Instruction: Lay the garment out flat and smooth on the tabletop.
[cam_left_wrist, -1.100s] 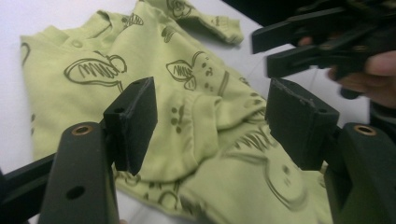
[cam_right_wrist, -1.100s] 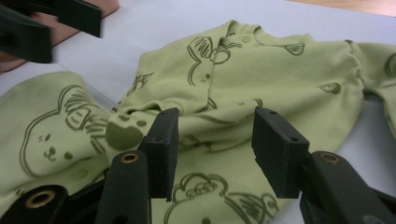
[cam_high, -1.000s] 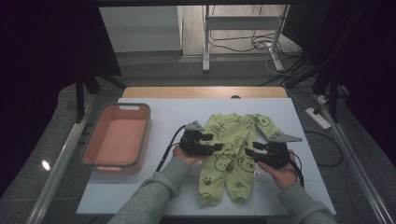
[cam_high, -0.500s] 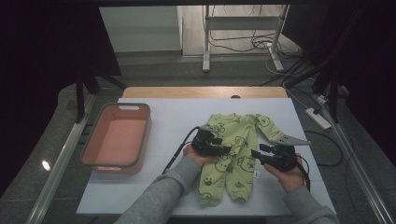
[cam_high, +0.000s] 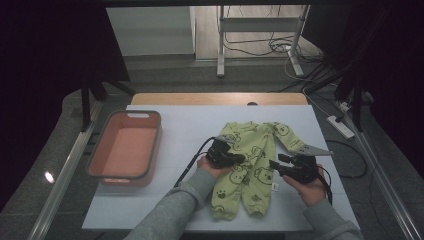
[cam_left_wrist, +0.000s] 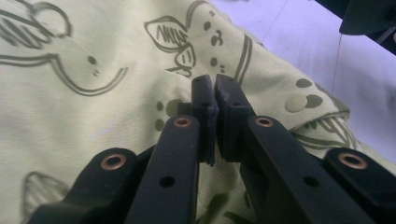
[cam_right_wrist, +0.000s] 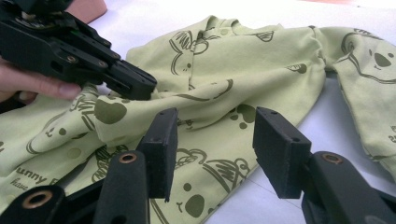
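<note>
Dim room w/ cables on the floor behind; white bench (cam_high: 165, 200) in front. Light-green baby romper (cam_high: 250, 165) w/ animal prints lies flat on the bench, right of centre, legs toward the person. Salmon-pink tub (cam_high: 125, 147) sits well apart at the bench's left. Left tool (cam_high: 235, 159) rests on the romper's left side, jaws just closed, nearly together; in the left gripper view a fold of fabric is pinched up at the tips (cam_left_wrist: 214, 91), and the right gripper view shows the cloth bunched there too (cam_right_wrist: 140, 86). Right tool (cam_high: 274, 165) is just beside the romper's right edge, low over the bench, jaws roughly half open w/ nothing gripped (cam_right_wrist: 212, 140); cloth lies beyond them.
</note>
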